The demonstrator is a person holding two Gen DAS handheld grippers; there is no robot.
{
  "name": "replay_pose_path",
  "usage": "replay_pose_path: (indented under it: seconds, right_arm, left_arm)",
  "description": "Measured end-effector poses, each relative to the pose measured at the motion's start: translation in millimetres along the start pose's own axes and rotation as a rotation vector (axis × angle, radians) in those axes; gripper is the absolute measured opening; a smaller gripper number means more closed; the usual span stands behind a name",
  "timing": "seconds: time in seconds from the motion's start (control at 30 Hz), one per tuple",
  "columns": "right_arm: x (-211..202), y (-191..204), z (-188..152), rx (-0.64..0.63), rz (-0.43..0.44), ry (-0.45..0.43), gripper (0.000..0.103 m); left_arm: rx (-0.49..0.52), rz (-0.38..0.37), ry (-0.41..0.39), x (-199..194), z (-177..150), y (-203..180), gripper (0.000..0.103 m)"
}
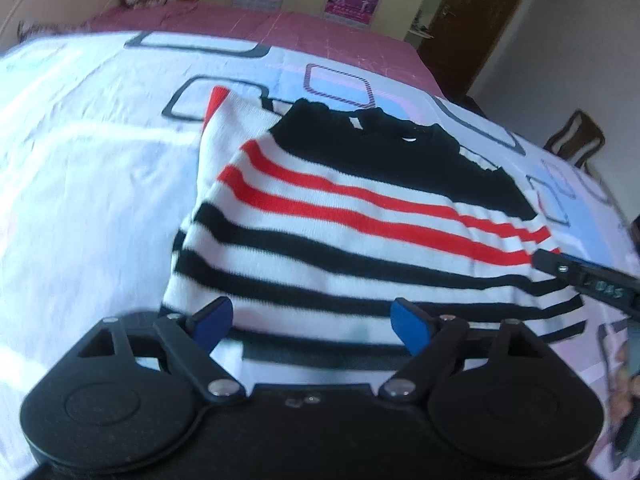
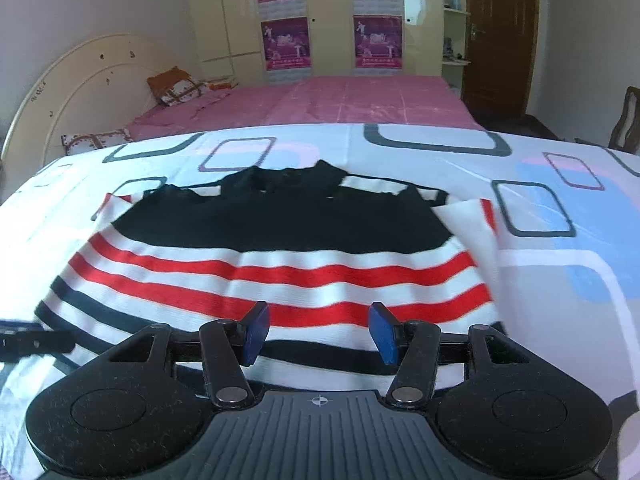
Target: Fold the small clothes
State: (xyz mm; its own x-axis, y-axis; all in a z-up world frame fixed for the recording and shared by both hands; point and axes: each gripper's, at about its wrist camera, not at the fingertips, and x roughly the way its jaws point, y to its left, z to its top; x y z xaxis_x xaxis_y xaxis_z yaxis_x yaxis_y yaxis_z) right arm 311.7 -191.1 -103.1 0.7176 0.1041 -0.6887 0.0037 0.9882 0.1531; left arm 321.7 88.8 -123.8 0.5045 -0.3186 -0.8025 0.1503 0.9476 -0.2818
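Note:
A small knit sweater [image 1: 352, 216] with a black top and red and black stripes on white lies flat on the patterned sheet; it also shows in the right wrist view [image 2: 280, 264]. My left gripper [image 1: 312, 322] is open and empty, just above the sweater's near hem. My right gripper [image 2: 318, 332] is open and empty over the lower stripes. The right gripper's finger [image 1: 584, 276] shows at the sweater's right edge in the left wrist view. The left gripper's finger [image 2: 36, 342] shows at the left edge in the right wrist view. One sleeve [image 2: 472, 232] lies folded along the sweater's right side.
The sweater rests on a white sheet [image 2: 540, 272] with blue and pink rounded squares. A pink bed [image 2: 340, 100] with pillows [image 2: 176, 88] stands behind. A wardrobe with posters [image 2: 332, 20], a brown door [image 2: 500, 36] and a wooden chair [image 2: 628, 120] lie beyond.

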Motion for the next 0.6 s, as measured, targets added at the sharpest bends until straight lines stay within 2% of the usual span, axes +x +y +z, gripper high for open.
replay_pose_path:
  seconds: [0.03, 0.13, 0.3, 0.33, 0.37, 0.4, 0.43, 0.6]
  right_arm:
    - [1, 2, 0, 0.003, 0.003, 0.0, 0.055]
    - [5, 7, -2, 0.014, 0.002, -0.019, 0.09]
    - [6, 15, -1, -0.001, 0.028, -0.043, 0.089]
    - [8, 16, -1, -0.004, 0.03, -0.045, 0.088]
    - [10, 18, -1, -0.01, 0.031, -0.045, 0.073]
    - [12, 20, -1, -0.012, 0.033, -0.038, 0.063]
    - [16, 20, -1, -0.009, 0.036, -0.029, 0.046]
    - [32, 25, 0, -0.003, 0.065, -0.01, 0.044]
  left_arm:
    - [-0.02, -0.009, 0.007, -2, -2, 2, 0.086]
    - [-0.094, -0.038, 0.02, -8, -12, 11, 0.086]
    - [-0.238, -0.095, 0.024, -5, -29, 32, 0.084]
    - [-0.263, -0.108, 0.02, -2, -31, 35, 0.083]
    - [-0.288, -0.121, 0.012, 1, -31, 38, 0.083]
    - [-0.301, -0.133, 0.0, 3, -31, 40, 0.083]
    - [-0.312, -0.144, -0.018, 5, -30, 42, 0.083]
    - [-0.367, -0.189, -0.088, 20, -21, 48, 0.084]
